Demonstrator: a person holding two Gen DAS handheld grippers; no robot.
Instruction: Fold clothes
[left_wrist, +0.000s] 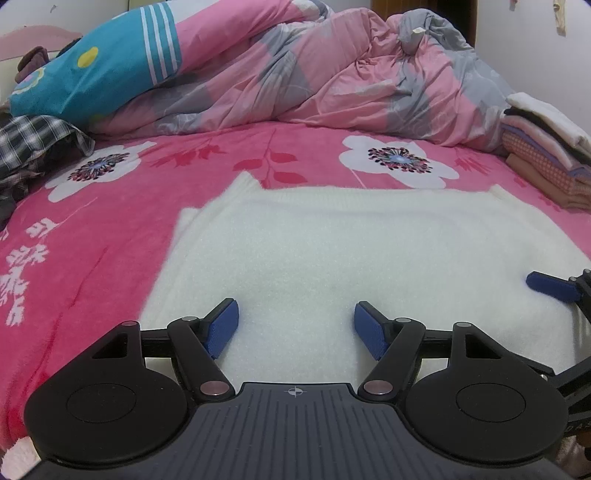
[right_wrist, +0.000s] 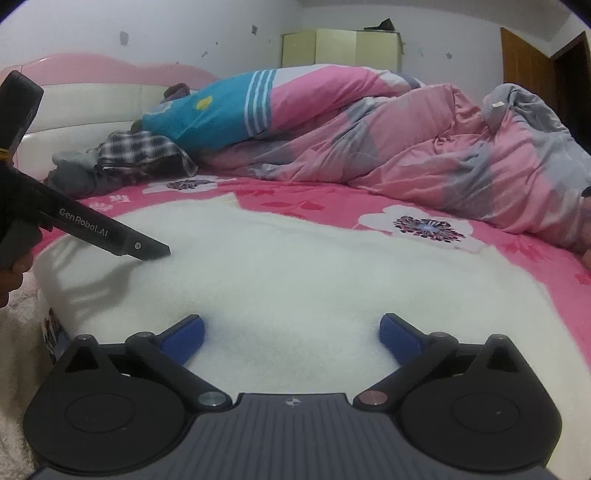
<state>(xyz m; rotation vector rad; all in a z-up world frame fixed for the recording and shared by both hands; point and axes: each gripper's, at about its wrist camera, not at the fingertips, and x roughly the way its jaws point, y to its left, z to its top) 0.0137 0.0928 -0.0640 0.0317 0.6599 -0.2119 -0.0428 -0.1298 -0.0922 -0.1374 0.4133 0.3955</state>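
A white fluffy sweater (left_wrist: 332, 251) lies flat on the pink flowered bed sheet (left_wrist: 92, 258), folded into a broad rectangle. My left gripper (left_wrist: 295, 326) hovers low over its near edge, jaws apart, with only flat fabric beneath and nothing pinched. In the right wrist view the same sweater (right_wrist: 295, 266) fills the foreground. My right gripper (right_wrist: 291, 330) stands wide open over it, holding nothing. The left gripper's body (right_wrist: 110, 236) slants down onto the sweater's left part there. One of the right gripper's blue fingertips (left_wrist: 550, 286) shows at the right edge of the left wrist view.
A stack of folded clothes (left_wrist: 546, 162) sits at the right of the bed. A crumpled pink and grey duvet (left_wrist: 332, 81) and a blue pillow (left_wrist: 96, 74) lie along the back. A plaid shirt heap (left_wrist: 33, 147) lies at the left by the headboard (right_wrist: 92, 99).
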